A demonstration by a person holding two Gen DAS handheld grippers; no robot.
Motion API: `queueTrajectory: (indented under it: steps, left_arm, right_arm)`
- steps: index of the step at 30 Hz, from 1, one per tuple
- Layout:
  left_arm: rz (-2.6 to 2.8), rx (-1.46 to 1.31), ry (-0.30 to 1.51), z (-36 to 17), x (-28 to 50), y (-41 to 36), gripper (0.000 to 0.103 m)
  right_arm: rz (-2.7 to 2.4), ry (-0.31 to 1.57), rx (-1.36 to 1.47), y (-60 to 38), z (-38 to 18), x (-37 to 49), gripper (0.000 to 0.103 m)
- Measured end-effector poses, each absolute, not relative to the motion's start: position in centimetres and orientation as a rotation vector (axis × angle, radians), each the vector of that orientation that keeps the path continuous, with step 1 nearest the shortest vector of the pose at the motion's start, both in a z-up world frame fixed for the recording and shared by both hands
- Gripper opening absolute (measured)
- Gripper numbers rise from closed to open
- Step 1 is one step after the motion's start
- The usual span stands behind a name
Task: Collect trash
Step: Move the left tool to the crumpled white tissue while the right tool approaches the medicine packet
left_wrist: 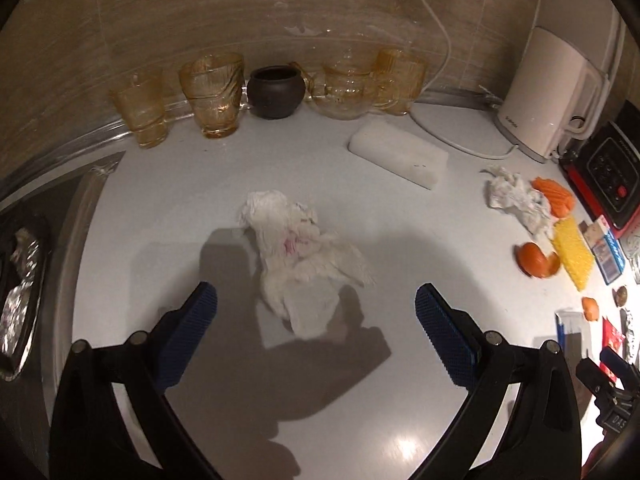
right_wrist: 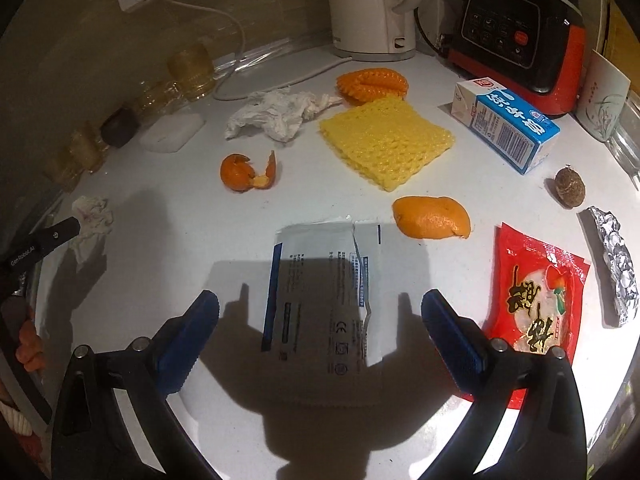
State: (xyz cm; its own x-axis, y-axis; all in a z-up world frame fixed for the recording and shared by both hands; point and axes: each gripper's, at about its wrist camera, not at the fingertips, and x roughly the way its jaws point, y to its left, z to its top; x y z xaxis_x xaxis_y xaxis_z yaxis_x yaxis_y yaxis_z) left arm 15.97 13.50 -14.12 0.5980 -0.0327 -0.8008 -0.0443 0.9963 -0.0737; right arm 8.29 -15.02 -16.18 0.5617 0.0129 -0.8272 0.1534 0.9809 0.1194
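Observation:
My left gripper (left_wrist: 316, 304) is open, just above a crumpled white tissue with pink stains (left_wrist: 300, 256) on the white counter. My right gripper (right_wrist: 320, 312) is open over a torn white and blue wrapper (right_wrist: 324, 300). Around it lie a red snack packet (right_wrist: 536, 300), orange peels (right_wrist: 430, 216) (right_wrist: 244, 172), yellow foam netting (right_wrist: 386, 142), orange netting (right_wrist: 372, 82), a second crumpled tissue (right_wrist: 276, 114), a blue milk carton (right_wrist: 508, 122), crumpled foil (right_wrist: 614, 268) and a brown pit (right_wrist: 570, 188). The left gripper's tip (right_wrist: 52, 236) shows beside the stained tissue (right_wrist: 90, 220).
Amber glasses (left_wrist: 214, 92), a black pot (left_wrist: 276, 90) and a white block (left_wrist: 398, 152) stand along the back wall. A white kettle (left_wrist: 548, 92) and a red and black cooker (right_wrist: 520, 28) stand at the right. A dark tray with foil (left_wrist: 16, 292) sits at the left.

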Motion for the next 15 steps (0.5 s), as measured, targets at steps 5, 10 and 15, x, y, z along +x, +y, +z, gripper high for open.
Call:
queueTrajectory:
  steps: [5,10,15]
  left_arm:
    - [0.006,-0.077,0.956,-15.2,18.0,13.6,0.095]
    - [0.013,-0.066,0.982,-16.3,19.2,13.5,0.095]
    - [0.012,-0.054,0.999,-17.3,19.6,13.3,0.094]
  right_arm:
    - [-0.135,0.991,0.174,-14.8,-16.8,9.2,0.1]
    - [-0.169,1.005,0.177,-14.6,-17.3,9.6,0.1]
    - [-0.191,1.012,0.175,-14.7,-17.7,9.7,0.1]
